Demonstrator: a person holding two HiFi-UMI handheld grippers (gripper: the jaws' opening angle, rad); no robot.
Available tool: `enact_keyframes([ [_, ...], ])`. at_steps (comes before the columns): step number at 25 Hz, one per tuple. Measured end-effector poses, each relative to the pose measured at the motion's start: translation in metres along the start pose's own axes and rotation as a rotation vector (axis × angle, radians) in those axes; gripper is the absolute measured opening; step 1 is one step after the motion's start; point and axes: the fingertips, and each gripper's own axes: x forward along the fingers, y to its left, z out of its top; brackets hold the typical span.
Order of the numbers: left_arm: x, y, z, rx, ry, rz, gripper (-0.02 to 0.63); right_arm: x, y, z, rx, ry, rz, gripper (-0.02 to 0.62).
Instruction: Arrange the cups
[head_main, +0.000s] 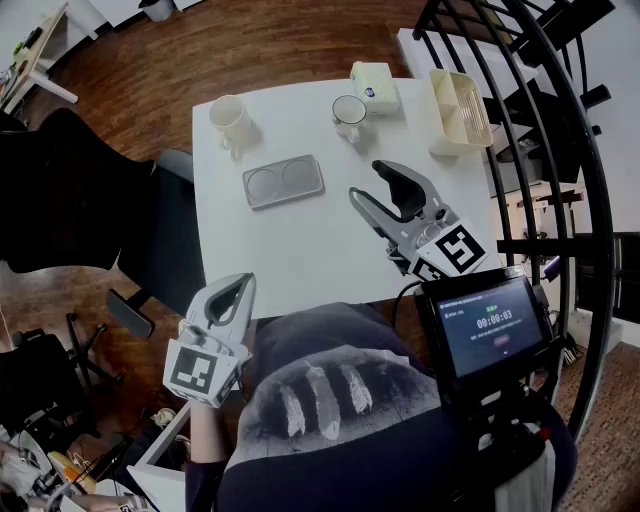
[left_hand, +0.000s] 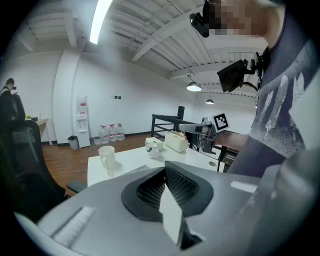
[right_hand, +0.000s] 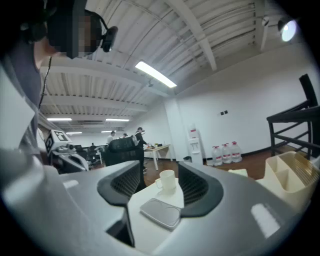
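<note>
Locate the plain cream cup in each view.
Head view: cup upper left, at the far left corner of the table.
Left gripper view: cup left of centre, near the table's left edge.
Right gripper view: cup at centre, just beyond the tray.
Shared landmark: the white table.

Bright ceiling strips (fisheye-warped edges)

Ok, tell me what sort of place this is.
Probably an open-plan office or lab: a water cooler with spare bottles by the wall, an office chair at the white table, and people round a desk further back.
</note>
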Motion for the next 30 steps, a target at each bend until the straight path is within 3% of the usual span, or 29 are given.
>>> enact_keyframes([
  [3, -0.003, -0.011, -0.003, -0.011, 0.009, 0.012, 0.015, -0.007, -0.029, -0.014, 0.042, 0.036, -0.106, 0.29],
  [9, 0.025, -0.02, -0.006, -0.043, 0.058, 0.048, 0.015, -0.001, -0.107, -0.038, 0.064, 0.075, -0.236, 0.305],
  [14, 0.018, -0.018, -0.005, -0.059, 0.062, 0.045, 0.015, 0.001, -0.132, -0.056, 0.076, 0.131, -0.345, 0.305],
  [21, 0.035, 0.021, -0.017, -0.081, 0.075, -0.024, 0.015, 0.043, -0.154, -0.123, 0.096, 0.311, -0.44, 0.322],
  [30, 0.046, 0.045, -0.027, -0.101, 0.087, -0.055, 0.015, 0.071, -0.183, -0.18, 0.112, 0.431, -0.566, 0.322],
])
